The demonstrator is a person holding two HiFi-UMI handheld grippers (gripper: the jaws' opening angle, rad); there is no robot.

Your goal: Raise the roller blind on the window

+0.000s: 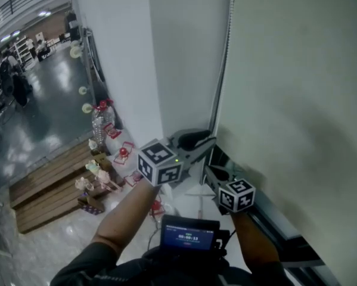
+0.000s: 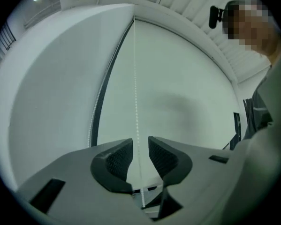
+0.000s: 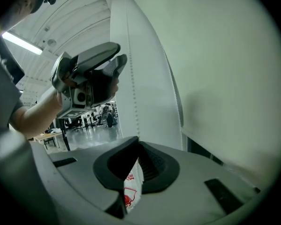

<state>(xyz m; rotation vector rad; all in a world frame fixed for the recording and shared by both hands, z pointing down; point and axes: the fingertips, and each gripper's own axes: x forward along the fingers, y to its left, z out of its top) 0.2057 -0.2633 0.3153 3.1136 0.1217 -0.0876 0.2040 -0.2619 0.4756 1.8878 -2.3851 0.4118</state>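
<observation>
At eleven o'clock from our right gripper, clamped anchoring the bead chain, our left gripper straddles it, jaws apart, seemingly to regrip.

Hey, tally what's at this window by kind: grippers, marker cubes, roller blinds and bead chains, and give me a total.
grippers: 2, the left gripper and the right gripper
marker cubes: 2
roller blind: 1
bead chain: 1
total: 6
</observation>
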